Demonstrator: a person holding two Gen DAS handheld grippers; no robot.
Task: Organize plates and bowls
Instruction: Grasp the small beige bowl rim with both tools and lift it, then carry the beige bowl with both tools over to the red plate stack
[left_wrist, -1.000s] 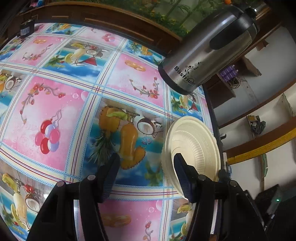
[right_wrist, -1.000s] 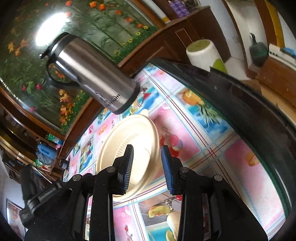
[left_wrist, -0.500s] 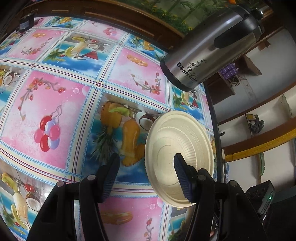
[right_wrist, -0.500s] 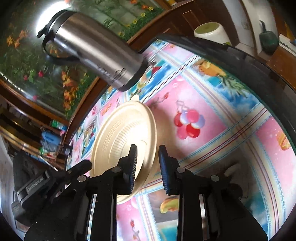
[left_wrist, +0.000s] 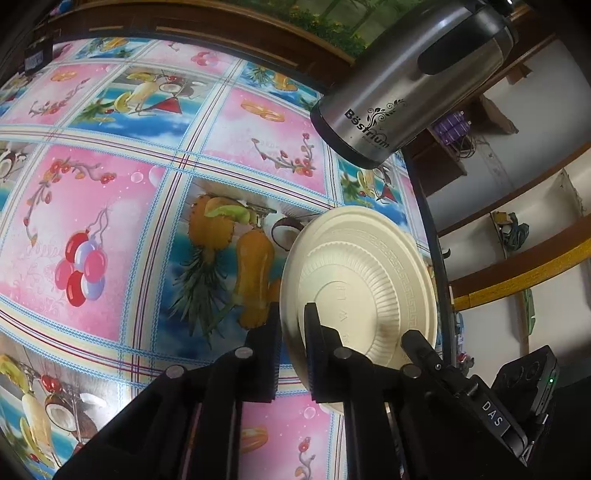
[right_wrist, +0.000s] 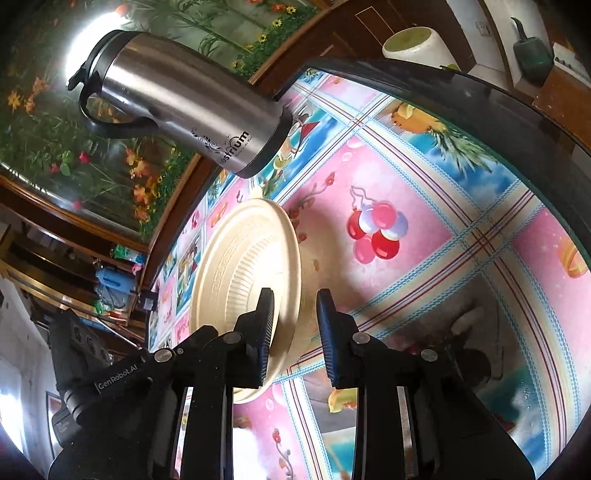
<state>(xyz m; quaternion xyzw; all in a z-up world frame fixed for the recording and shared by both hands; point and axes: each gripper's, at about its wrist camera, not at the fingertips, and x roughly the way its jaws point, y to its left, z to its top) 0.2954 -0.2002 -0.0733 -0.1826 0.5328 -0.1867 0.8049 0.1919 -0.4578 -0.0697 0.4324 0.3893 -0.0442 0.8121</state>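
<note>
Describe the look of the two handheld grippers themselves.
Both are black. The left gripper has flat black fingers with silver round bolts. The right gripper has ribbed dark-blue pads. Its body reads "GenRobot.AI" in the right wrist view and "DAS" in the left.

**Non-task items on and around the table**

Steel flask (left_wrist: 410, 85) with black lid, handle and base stands at the far table edge; printed logo on its side. Table (left_wrist: 122, 206) covered by a glossy cloth, pink and blue squares with fruit and balloons (right_wrist: 376, 232). Flower mural (right_wrist: 55, 155) behind. White roll (right_wrist: 417, 46) and dark green jug (right_wrist: 532, 55) off the table.
</note>
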